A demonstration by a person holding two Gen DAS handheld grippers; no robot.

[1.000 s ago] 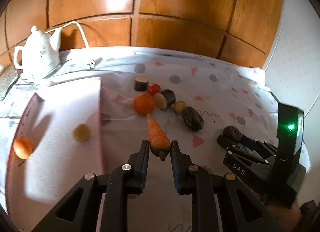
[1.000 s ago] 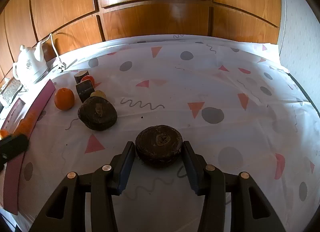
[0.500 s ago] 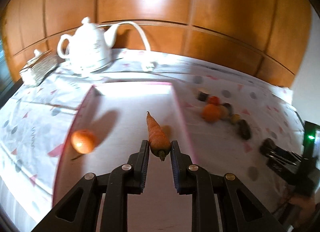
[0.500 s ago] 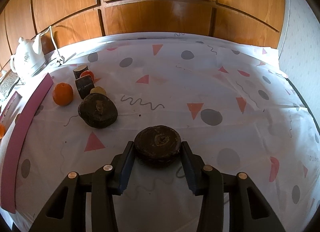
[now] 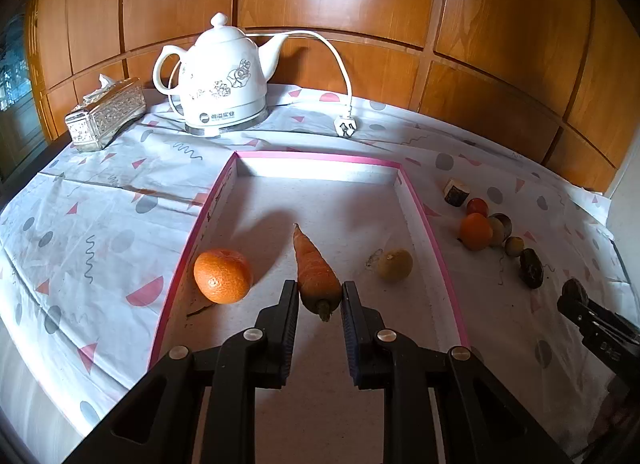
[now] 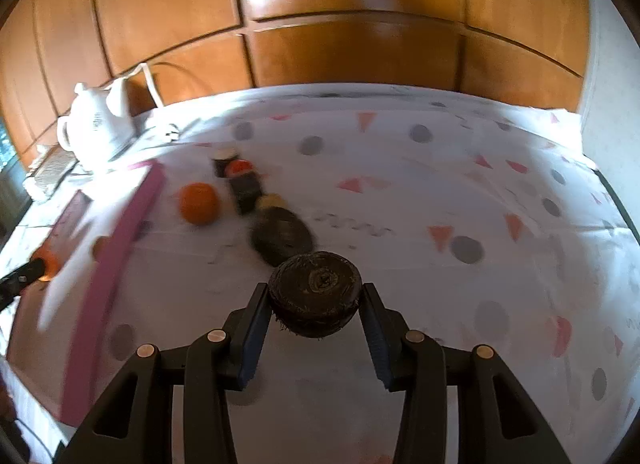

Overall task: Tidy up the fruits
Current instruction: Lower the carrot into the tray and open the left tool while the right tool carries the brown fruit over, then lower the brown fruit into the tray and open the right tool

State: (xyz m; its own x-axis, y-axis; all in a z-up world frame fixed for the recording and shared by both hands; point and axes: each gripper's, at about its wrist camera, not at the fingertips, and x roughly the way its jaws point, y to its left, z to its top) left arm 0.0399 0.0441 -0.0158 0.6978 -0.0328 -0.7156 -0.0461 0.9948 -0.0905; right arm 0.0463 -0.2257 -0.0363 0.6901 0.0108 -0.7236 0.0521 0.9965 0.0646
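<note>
- My left claw (image 5: 320, 298) is clamped on the carrot (image 5: 315, 270), thick end gripped, tip forward, so it can be laid flat in the pink-edged tray (image 5: 424, 223)
- My right claw (image 6: 316, 304) grips a dark round root (image 6: 315, 298), lifted to the tray's right
- The tray holds an orange (image 5: 222, 276) by its left wall; a small yellowish fruit (image 5: 395, 264) by its right

A white kettle (image 5: 222, 75) stands beside a silver tissue box (image 5: 106, 113) on the patterned tablecloth (image 5: 80, 223).
</note>
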